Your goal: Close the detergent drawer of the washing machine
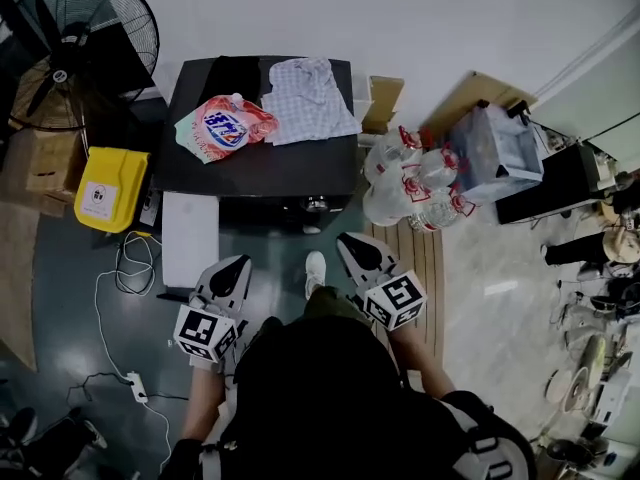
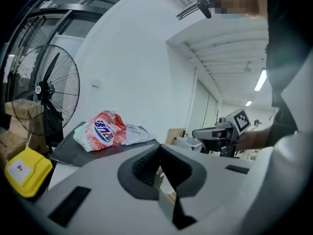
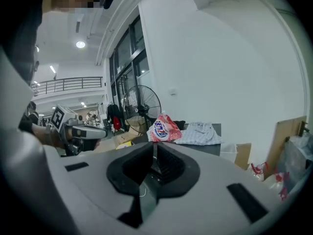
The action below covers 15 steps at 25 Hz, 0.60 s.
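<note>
Detergent drawer: judged to be the white rectangular panel projecting from the front left of the washing machine, toward the operator. It stands pulled out, so the closing step is not yet done.

Left gripper: held just short of the drawer's outer end and roughly in line with it. The fingers are together, with nothing between them. Closed fingers suit a flat push on the drawer front, which probably accounts for this posture.

Right gripper: held level beside the left one, off to the right of the drawer. Its fingers are also drawn together and empty. It appears to have no part in the push.

Machine top: carries a red and white detergent bag and a checked shirt, both clear of the drawer path.

Room: grey-green floor against a white wall. A standing fan and a yellow container sit to the left, and clustered water bottles to the right. A white cable trails on the floor near the drawer.
</note>
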Each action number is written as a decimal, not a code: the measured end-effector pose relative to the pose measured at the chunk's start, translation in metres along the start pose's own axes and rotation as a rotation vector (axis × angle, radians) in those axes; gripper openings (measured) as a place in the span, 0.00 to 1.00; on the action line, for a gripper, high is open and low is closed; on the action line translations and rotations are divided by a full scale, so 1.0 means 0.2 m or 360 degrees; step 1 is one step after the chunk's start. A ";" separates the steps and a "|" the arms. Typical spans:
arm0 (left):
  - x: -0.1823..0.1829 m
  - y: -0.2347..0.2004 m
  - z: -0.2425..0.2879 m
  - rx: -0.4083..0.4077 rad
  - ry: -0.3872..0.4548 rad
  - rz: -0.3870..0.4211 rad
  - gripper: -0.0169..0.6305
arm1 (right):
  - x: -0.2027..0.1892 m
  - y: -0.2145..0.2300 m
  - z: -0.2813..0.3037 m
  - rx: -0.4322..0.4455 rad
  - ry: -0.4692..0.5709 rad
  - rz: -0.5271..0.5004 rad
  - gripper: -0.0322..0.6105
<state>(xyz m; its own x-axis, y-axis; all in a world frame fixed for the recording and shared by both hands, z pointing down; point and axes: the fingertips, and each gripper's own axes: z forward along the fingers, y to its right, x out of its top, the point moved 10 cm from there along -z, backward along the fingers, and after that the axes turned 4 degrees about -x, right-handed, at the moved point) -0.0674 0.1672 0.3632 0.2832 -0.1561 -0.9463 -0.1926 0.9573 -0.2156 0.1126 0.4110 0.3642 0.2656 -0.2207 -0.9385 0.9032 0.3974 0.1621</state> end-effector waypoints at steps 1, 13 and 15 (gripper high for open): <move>0.03 -0.03 0.07 0.0015 -0.0015 -0.0005 0.05 | 0.02 0.08 0.04 0.0016 -0.0004 0.0019 0.11; 0.27 -0.22 0.79 0.0152 -0.0037 -0.0040 0.05 | 0.15 0.66 0.42 0.0330 -0.0072 0.0111 0.11; 0.27 -0.25 0.84 0.0184 -0.0039 -0.0060 0.05 | 0.16 0.70 0.47 0.0381 -0.0093 0.0093 0.11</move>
<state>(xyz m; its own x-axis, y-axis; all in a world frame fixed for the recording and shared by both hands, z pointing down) 0.1160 0.1527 0.3624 0.3115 -0.1879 -0.9315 -0.0718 0.9728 -0.2202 0.2800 0.3754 0.3853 0.3325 -0.2574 -0.9073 0.9380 0.1903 0.2897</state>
